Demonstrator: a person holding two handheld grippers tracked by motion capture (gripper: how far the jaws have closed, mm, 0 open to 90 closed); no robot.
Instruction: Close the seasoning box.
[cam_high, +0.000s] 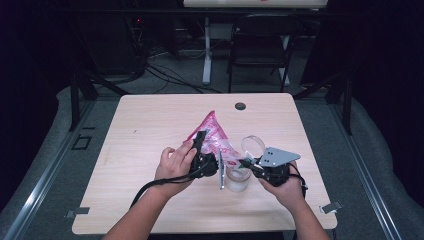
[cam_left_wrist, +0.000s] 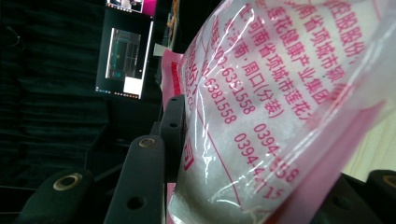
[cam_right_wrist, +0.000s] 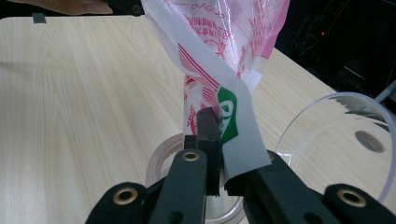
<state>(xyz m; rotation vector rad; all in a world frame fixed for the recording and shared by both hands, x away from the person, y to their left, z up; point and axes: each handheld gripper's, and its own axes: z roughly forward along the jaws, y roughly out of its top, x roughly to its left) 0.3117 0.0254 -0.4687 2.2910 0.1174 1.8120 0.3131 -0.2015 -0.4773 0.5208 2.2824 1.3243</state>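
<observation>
A pink and white plastic bag (cam_high: 212, 132) of white powder with red print hangs tilted above a clear jar (cam_high: 237, 181) near the table's front middle. My left gripper (cam_high: 201, 140) is shut on the bag's body; in the left gripper view the bag (cam_left_wrist: 280, 93) bulges between the black fingers (cam_left_wrist: 140, 186). My right gripper (cam_high: 245, 162) is shut on the bag's lower corner, a white and green flap (cam_right_wrist: 231, 121) pinched between the gripper's (cam_right_wrist: 215, 135) tips. That corner hangs just over the jar's open rim (cam_right_wrist: 156, 161).
A clear round lid (cam_high: 253, 144) lies just right of the jar, also seen as a clear lid (cam_right_wrist: 327, 135) in the right gripper view. A cable hole (cam_high: 240, 106) sits at the table's far edge. A black chair (cam_high: 260, 42) stands beyond the table.
</observation>
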